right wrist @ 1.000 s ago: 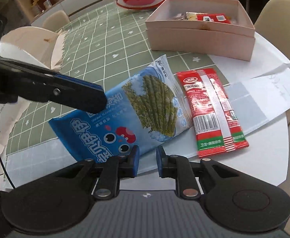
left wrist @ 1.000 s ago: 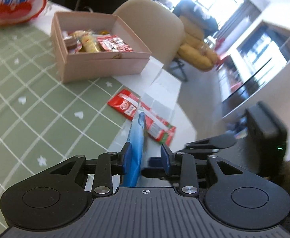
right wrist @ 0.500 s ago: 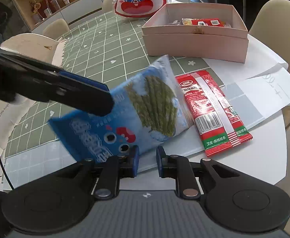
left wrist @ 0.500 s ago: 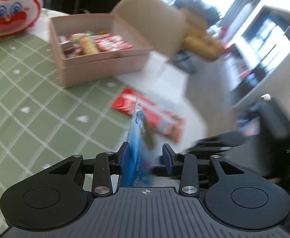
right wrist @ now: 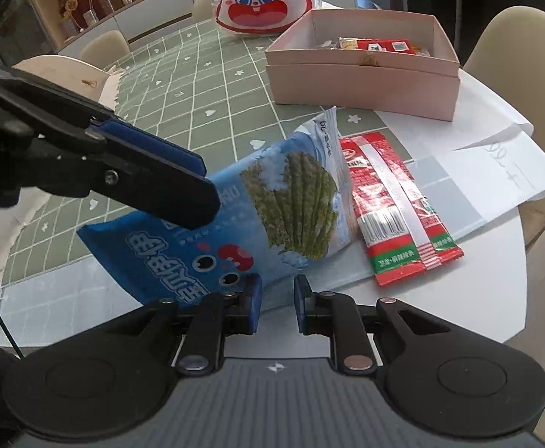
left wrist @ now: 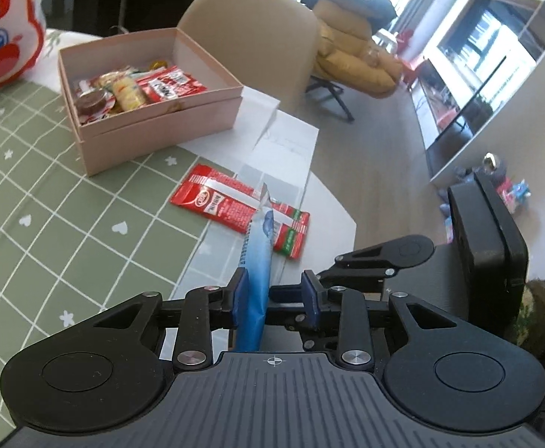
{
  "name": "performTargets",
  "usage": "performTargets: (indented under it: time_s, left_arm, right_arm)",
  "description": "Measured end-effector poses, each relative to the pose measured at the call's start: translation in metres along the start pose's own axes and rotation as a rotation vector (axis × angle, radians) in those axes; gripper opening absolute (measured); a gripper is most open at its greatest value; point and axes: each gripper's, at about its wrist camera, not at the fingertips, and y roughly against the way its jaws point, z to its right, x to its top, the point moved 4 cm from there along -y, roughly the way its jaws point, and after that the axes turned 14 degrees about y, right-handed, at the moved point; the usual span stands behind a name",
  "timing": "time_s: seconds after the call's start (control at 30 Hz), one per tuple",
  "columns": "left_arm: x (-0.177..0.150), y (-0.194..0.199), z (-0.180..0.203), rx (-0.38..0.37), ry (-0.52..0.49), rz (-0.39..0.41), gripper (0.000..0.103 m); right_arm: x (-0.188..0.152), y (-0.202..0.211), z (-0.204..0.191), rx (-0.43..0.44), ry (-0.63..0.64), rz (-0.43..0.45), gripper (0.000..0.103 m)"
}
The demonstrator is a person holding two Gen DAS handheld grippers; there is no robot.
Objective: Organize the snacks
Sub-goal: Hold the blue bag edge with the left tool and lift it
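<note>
Right wrist view: left tongs (right wrist: 183,186) closing around blue seaweed packet (right wrist: 235,224); right tongs (right wrist: 277,300) slightly apart, empty, below it.

Table (right wrist: 347,321), pink box (right wrist: 362,86), red packets (right wrist: 395,209)

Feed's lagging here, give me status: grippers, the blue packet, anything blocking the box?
Left gripper closing, blue seaweed packet between its pads, one end lifted. Right gripper empty, jaws narrowly apart. Red packet flat on table beside it. Pink box open, path clear.
</note>
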Motion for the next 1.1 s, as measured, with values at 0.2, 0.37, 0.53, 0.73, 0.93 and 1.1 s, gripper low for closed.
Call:
performTargets:
  time_s: [0.2, 0.37, 0.53, 0.73, 0.93, 1.1]
  left_arm:
    - [-0.010, -0.001, 0.014, -0.033, -0.029, -0.025, 0.033]
    - [-0.025, -0.021, 0.017, 0.116, -0.135, -0.039, 0.034]
    - [-0.032, -0.037, 0.000, 0.180, -0.120, -0.057, 0.033]
    - [-0.029, -0.032, -0.022, 0.166, -0.085, -0.003, 0.033]
    - [-0.001, -0.014, -0.068, 0.129, 0.050, 0.125, 0.033]
    - [0.021, -0.038, -0.113, 0.070, 0.184, 0.058, 0.033]
  right_arm:
    - [-0.004, 0.003, 0.003, -0.008, -0.009, 0.001, 0.019]
    - [-0.006, 0.005, 0.004, -0.016, -0.014, 0.000, 0.019]
    - [-0.007, 0.005, 0.003, -0.019, -0.017, 0.004, 0.019]
    - [-0.004, 0.007, 0.003, -0.035, -0.014, 0.023, 0.019]
    - [0.005, 0.009, -0.001, -0.006, -0.012, 0.013, 0.020]
    - [0.017, -0.005, -0.017, 0.073, -0.031, -0.024, 0.020]
